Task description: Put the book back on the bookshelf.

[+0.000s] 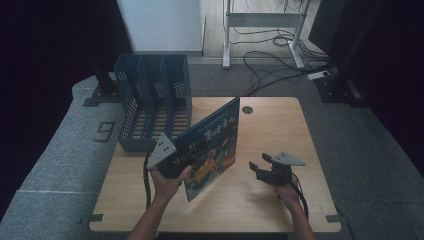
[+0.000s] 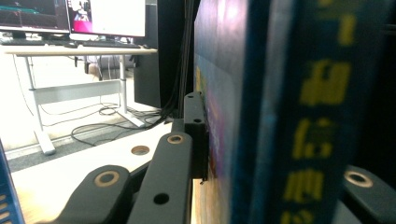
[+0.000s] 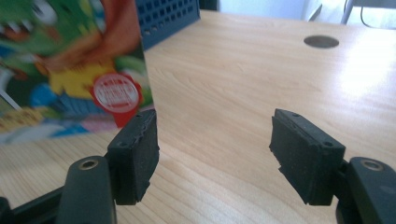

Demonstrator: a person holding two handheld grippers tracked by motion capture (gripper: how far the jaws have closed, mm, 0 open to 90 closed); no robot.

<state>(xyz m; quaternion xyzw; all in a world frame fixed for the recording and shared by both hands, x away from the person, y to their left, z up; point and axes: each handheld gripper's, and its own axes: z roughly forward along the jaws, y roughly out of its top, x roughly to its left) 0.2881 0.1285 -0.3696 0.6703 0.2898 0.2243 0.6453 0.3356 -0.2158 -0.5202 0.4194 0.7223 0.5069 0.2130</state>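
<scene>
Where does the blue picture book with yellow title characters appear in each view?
High view: blue picture book at centre, tilted, gripped by the left gripper.
Left gripper view: right half, spine close up.
Right gripper view: upper left, cover corner.
Shared landmark: round hole in the wooden table.

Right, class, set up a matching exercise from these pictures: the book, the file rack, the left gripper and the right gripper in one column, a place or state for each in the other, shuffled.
Column one:
1. book
2. file rack
3. left gripper
4. right gripper

Column two:
A. jaws open, nothing between them
B. stands at the table's far left corner, slots empty
C. held up on edge, cover facing the right gripper
D. jaws shut on the book

Pairs: 1-C, 2-B, 3-D, 4-A
</scene>
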